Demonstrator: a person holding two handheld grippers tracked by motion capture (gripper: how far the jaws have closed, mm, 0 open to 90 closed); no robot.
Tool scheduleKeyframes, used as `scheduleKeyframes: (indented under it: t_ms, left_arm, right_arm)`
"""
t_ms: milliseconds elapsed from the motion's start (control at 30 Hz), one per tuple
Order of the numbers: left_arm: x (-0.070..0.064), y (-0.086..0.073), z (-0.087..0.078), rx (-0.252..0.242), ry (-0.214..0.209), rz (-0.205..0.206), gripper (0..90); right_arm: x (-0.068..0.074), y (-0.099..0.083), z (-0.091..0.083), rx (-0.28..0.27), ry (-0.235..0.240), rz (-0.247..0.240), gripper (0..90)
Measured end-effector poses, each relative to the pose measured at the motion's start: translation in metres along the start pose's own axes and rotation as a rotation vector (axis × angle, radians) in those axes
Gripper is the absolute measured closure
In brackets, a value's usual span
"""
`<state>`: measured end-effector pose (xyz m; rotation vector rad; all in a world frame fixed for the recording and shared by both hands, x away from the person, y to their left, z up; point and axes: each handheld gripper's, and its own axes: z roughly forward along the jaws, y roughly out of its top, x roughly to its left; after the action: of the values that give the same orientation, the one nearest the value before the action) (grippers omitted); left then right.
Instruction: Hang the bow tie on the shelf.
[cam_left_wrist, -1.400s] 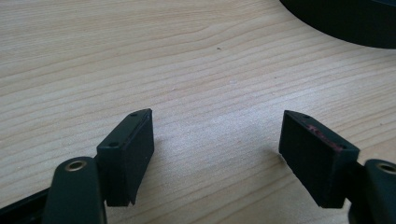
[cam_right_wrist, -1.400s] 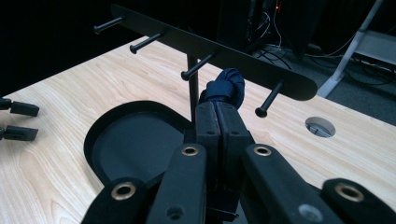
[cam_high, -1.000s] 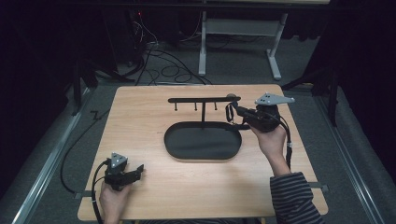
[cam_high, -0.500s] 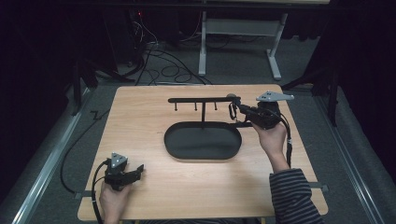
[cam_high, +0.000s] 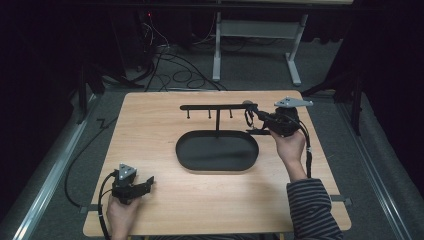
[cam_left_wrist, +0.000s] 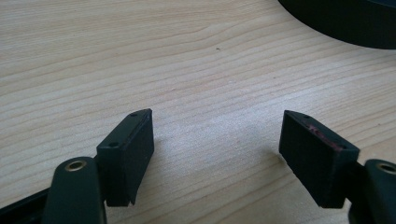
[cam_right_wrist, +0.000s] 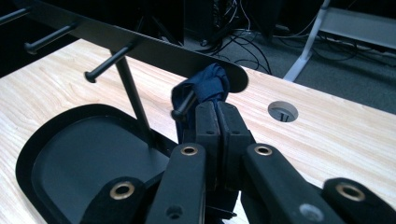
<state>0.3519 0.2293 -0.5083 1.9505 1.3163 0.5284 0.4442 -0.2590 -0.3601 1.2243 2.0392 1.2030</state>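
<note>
From above, the right gripper sits at the far right end of the black metal rack with a crossbar and short pegs, but what it holds there is too small to make out. The right gripper view settles it: the jaws are clenched on a dark blue loop of fabric, which hangs around the last peg just under the rounded end of the crossbar. That view also shows a round cable hole in the table top beyond the rack.

The left gripper rests on the near left corner of the light wooden table, well apart from the rack. Its own view shows the jaws spread wide with nothing but bare wood grain between them, and an edge of the black oval tray in the upper right corner.

The tray forms the rack's base in the middle of the table. Around the table the room is dark, with grey carpet, loose cables on the floor and the white legs of another table behind.
</note>
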Motion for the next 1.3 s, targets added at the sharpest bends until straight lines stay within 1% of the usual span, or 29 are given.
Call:
scheduleKeyframes:
  t_ms: [33,167,267,433,567,633,767,800,967,1067,1167,1200,1300]
  left_arm:
    - [0.000,0.000,0.000,-0.001,0.000,-0.001,26.9]
    - [0.000,0.000,0.000,0.001,0.001,0.001,26.9]
    - [0.000,0.000,0.000,0.003,0.001,0.004,26.9]
    - [0.000,0.000,0.000,0.005,0.002,0.005,27.0]
    - [0.000,0.000,0.000,0.005,0.002,0.006,27.0]
    - [0.000,0.000,0.000,0.005,0.002,0.006,27.0]
    - [0.000,0.000,0.000,0.003,0.002,0.004,27.0]
    - [0.000,0.000,0.000,0.005,0.002,0.006,27.0]
    - [-0.001,0.000,0.000,0.004,0.005,0.005,27.0]
    - [-0.001,0.000,0.000,0.005,0.006,0.008,27.0]
    - [-0.001,0.000,0.000,0.005,0.006,0.009,27.0]
    - [-0.001,0.000,0.000,0.005,0.006,0.008,27.0]
    - [-0.001,0.000,0.000,0.005,0.006,0.009,27.0]
  right_arm:
    - [-0.002,-0.003,0.002,0.010,0.000,0.014,89.3]
    - [-0.004,-0.008,0.005,0.027,-0.003,0.021,88.6]
    - [-0.004,-0.009,0.005,0.026,-0.001,0.026,88.5]
    - [-0.004,-0.011,0.004,0.015,0.014,0.028,84.0]
    - [-0.004,-0.013,-0.002,0.011,0.023,0.046,78.4]
    - [-0.005,-0.013,-0.006,-0.001,0.019,0.045,75.2]
    - [-0.006,-0.014,-0.011,-0.010,0.024,0.049,72.8]
    - [-0.007,-0.015,-0.014,-0.013,0.030,0.054,70.2]
    - [-0.011,-0.019,-0.020,-0.021,0.040,0.068,65.5]
    - [-0.012,-0.021,-0.023,-0.019,0.052,0.080,61.6]
    - [-0.013,-0.023,-0.025,-0.019,0.053,0.085,60.1]
    - [-0.014,-0.025,-0.027,-0.023,0.058,0.099,58.8]
    - [-0.017,-0.028,-0.032,-0.037,0.041,0.112,56.9]
